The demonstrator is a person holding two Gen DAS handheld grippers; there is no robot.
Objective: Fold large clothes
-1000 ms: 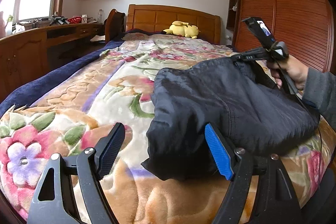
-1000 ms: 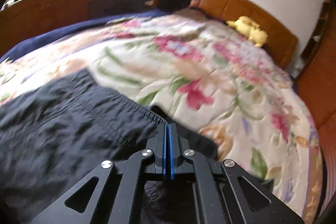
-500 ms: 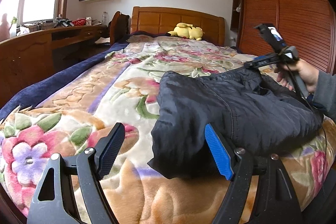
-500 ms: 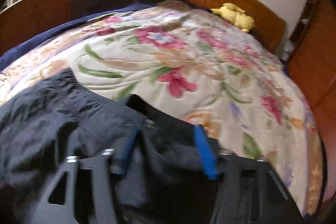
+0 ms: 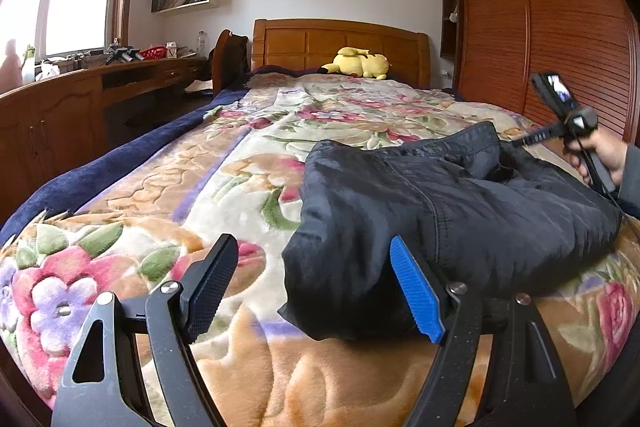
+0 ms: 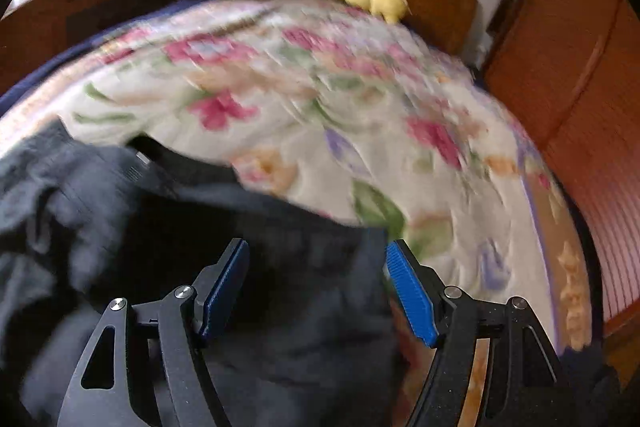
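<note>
The right gripper (image 6: pixel 316 287) stands with its blue pads spread above a dark garment (image 5: pixel 440 211), gripping nothing; the cloth lies beneath the gap, untouched by either pad. The left gripper (image 5: pixel 316 291) is likewise wide apart and empty, poised low at the garment's near edge. The garment, a black jacket or trousers, too bunched to tell which, sits in a loose folded heap on the near right part of a floral blanket (image 5: pixel 160 195) covering the bed, well short of the wooden headboard (image 5: pixel 340 45) and the yellow plush toy (image 5: pixel 356 63). A person's hand (image 5: pixel 600 155) holds the right tool beside the heap's far edge, apparently so that the fold can settle flat. With both tools free, the next grasp looks likely to fall on a fresh edge.
</note>
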